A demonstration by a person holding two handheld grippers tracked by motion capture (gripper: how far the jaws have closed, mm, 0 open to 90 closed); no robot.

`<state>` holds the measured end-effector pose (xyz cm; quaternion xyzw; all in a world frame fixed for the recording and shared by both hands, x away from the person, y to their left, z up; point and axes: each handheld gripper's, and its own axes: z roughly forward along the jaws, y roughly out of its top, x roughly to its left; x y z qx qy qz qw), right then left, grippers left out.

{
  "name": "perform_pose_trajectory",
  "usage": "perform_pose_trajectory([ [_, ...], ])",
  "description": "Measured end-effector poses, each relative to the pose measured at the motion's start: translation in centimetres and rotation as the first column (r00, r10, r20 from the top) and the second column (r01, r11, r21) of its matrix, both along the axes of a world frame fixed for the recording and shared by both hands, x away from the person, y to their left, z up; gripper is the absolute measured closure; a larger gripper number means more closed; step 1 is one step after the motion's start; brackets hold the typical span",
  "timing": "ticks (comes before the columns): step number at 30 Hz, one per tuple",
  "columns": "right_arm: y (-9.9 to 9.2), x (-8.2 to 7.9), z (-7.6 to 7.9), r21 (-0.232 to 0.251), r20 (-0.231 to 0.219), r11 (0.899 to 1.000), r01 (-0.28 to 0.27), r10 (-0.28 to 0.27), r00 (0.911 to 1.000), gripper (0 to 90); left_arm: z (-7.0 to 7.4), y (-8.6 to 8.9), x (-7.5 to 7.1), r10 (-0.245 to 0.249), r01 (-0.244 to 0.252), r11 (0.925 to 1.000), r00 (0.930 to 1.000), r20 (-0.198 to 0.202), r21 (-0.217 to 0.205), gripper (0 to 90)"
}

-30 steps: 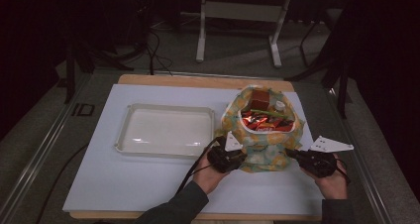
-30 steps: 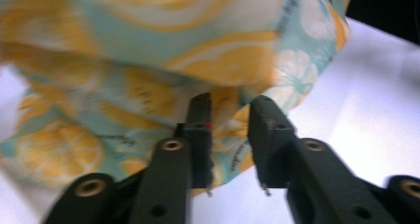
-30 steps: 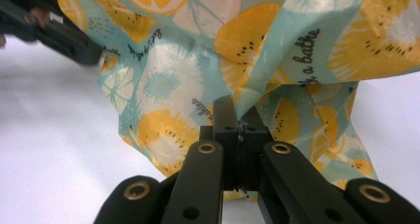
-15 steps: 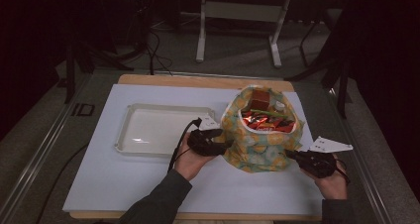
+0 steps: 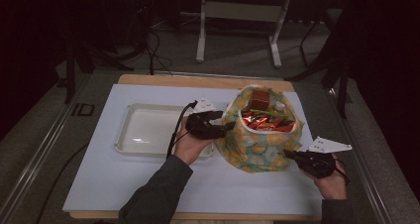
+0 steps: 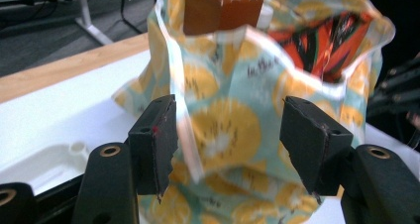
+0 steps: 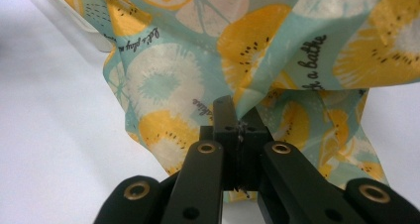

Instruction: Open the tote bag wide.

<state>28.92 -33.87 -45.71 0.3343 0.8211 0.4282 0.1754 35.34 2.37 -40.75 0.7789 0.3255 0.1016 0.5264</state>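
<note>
Near the tabletop's right edge, the right gripper (image 5: 289, 156) pinches the fruit-print bag (image 5: 250, 147), so the left gripper (image 5: 229, 126), jaws just opened wide, should approach the rim squarely.

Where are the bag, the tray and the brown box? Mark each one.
bag (image 5: 252, 147): high view, on its fruit-print front wall.
tray (image 5: 148, 130): high view, on its bare floor.
brown box (image 6: 220, 8): left gripper view, on its front face above the bag's rim.
</note>
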Motion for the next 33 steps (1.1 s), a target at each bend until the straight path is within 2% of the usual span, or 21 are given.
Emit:
perform_pose_trajectory([
  [3,0.2,-0.1,0.2,-0.001,0.006,1.0,-0.007,0.007,1.0,90.0,0.0,-0.7,0.2,-0.013,0.013,0.9997,0.9999,0.0,0.022,44.0],
  [6,0.3,-0.2,0.3,0.0,0.009,1.0,-0.01,0.01,0.9999,90.0,0.0,-1.0,0.2,0.006,-0.006,0.9988,1.0,0.005,0.049,56.0],
  [7,0.4,-0.2,0.3,0.0,0.012,1.0,-0.012,0.012,0.9998,90.0,0.1,-1.0,0.2,0.011,-0.012,0.9985,0.9999,0.013,0.053,65.1],
  [10,0.4,-0.2,0.5,0.0,0.02,1.0,-0.017,0.017,0.9997,90.0,0.3,-0.9,0.0,0.037,-0.039,0.9975,0.9986,0.037,0.06,79.5],
  [14,0.5,-0.3,0.6,0.001,0.034,1.0,-0.019,0.019,0.9993,89.9,1.1,-0.3,-0.7,0.069,-0.073,0.9963,0.9933,0.093,0.046,88.6],
  [17,0.7,-0.4,0.8,0.003,0.044,1.0,-0.023,0.023,0.9988,89.9,1.8,0.1,-1.2,0.077,-0.081,0.9964,0.9887,0.129,0.025,89.1],
  [19,0.8,-0.4,0.9,0.001,0.049,1.0,-0.025,0.025,0.9985,89.9,2.2,0.1,-1.3,0.075,-0.081,0.9958,0.9873,0.14,0.043,89.0],
  [21,0.9,-0.5,0.9,0.002,0.045,1.0,-0.025,0.025,0.9987,89.9,2.3,0.0,-1.1,0.093,-0.102,0.9933,0.9856,0.141,0.054,88.2],
  [25,1.0,-0.5,0.9,-0.005,0.043,0.999,-0.034,0.034,0.9985,89.9,1.9,0.1,-0.2,0.115,-0.12,0.9916,0.9873,0.11,0.048,77.9],
  [28,0.9,-0.5,0.9,-0.003,0.041,0.999,-0.035,0.035,0.9986,90.0,1.6,0.0,0.5,0.145,-0.15,0.9874,0.9854,0.09,0.051,66.3],
  [31,0.8,-0.5,0.8,-0.004,0.039,0.999,-0.037,0.037,0.9985,89.9,1.4,-0.1,1.3,0.153,-0.155,0.987,0.9864,0.06,0.041,59.9],
  [33,0.9,-0.4,0.8,-0.005,0.036,0.999,-0.039,0.039,0.9986,89.9,1.2,-0.1,2.0,0.136,-0.136,0.9905,0.9904,0.025,0.018,57.3],
])
